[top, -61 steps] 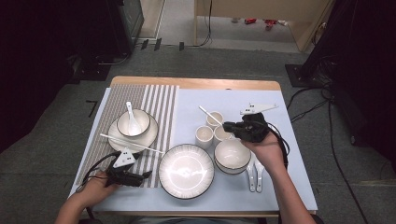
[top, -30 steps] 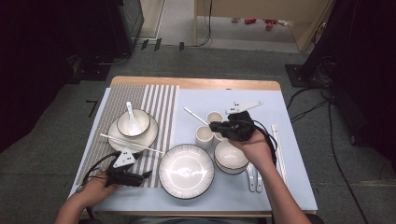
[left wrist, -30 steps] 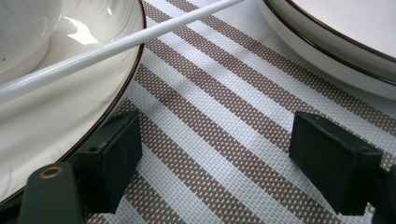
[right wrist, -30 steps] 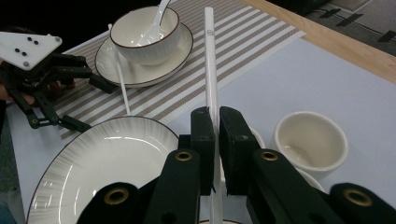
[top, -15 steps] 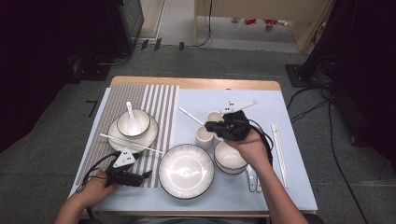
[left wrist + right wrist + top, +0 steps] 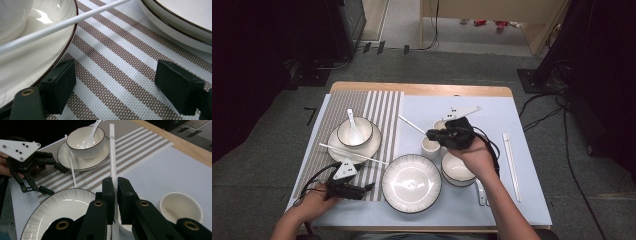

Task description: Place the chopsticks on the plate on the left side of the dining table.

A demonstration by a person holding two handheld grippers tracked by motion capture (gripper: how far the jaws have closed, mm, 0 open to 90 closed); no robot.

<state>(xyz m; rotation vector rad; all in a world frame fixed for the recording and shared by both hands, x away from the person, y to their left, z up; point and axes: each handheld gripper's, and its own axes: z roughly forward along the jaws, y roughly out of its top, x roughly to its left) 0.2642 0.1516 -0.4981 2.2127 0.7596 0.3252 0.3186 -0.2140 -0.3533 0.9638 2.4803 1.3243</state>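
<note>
- The right gripper point(image 6: 432, 134) has its jaws pinched on a white chopstick point(image 6: 112, 157), gripped near its lower end so that the long free part sticks out ahead, toward the striped placemat point(image 6: 382, 107).
- It hangs above the small cups point(image 6: 430, 146) and clear of the table point(image 6: 532, 150) — probably being carried across to the place setting.
- There a second chopstick point(image 6: 352, 152) already lies across the saucer point(image 6: 337, 145) that holds the bowl with a spoon point(image 6: 354, 131), so the pair would be completed there.
- The left gripper point(image 6: 364, 189) rests low on the placemat beside the large plate point(image 6: 411, 182), its jaws spread with nothing between them — parked and ready, it seems.
- Two more chopsticks point(image 6: 512, 165) lie at the table's right side.
</note>
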